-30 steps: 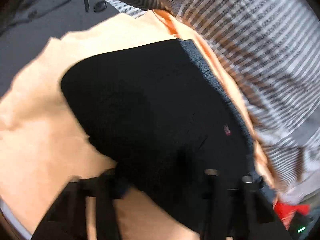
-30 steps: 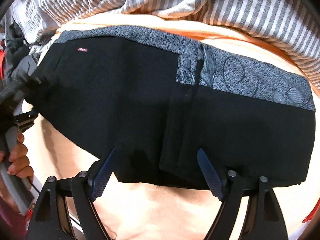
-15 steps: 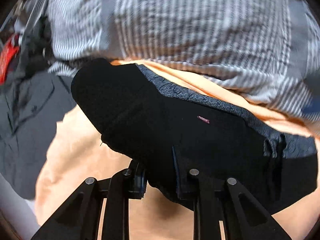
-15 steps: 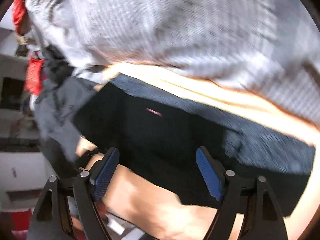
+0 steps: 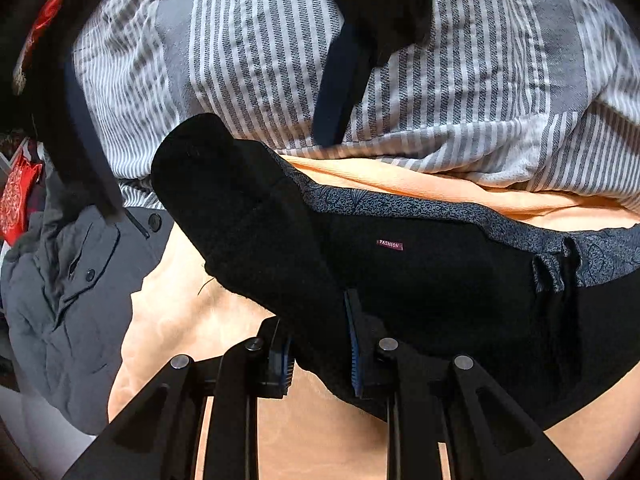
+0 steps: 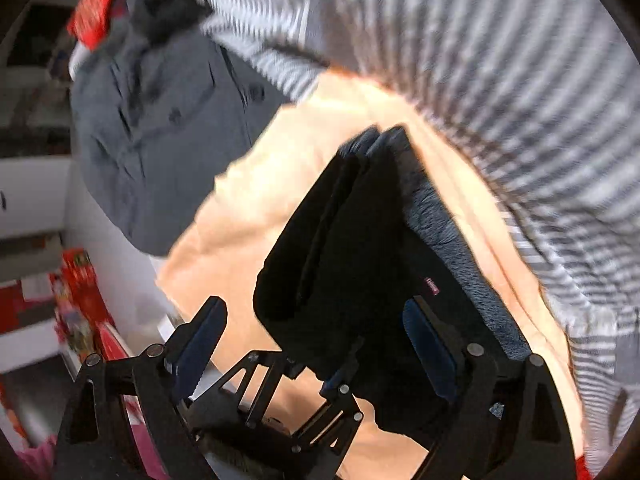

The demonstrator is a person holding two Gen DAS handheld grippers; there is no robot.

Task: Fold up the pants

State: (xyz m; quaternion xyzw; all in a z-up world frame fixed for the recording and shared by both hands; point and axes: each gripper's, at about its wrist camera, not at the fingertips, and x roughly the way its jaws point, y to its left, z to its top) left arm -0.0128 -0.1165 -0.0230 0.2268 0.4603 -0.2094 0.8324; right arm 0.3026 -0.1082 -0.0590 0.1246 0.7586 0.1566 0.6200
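Black pants (image 5: 420, 276) with a grey patterned waistband (image 5: 440, 212) and a small red label lie folded on an orange sheet (image 5: 192, 320). My left gripper (image 5: 320, 344) is shut on the near left edge of the pants, where the cloth is raised into a fold. In the right wrist view the pants (image 6: 360, 248) show as a thick folded stack. My right gripper (image 6: 316, 336) is open and held above the pants' left end, holding nothing. The right gripper's dark fingers (image 5: 340, 80) hang at the top of the left wrist view.
A grey-and-white striped blanket (image 5: 440, 60) is bunched behind the pants. A grey jacket (image 5: 68, 280) lies to the left on the sheet. Red items (image 6: 80, 300) and white furniture stand beyond the bed's left edge.
My left gripper closed on the pants' edge and lifted it. My right gripper left the pants' front edge, rose and swung left, staying open.
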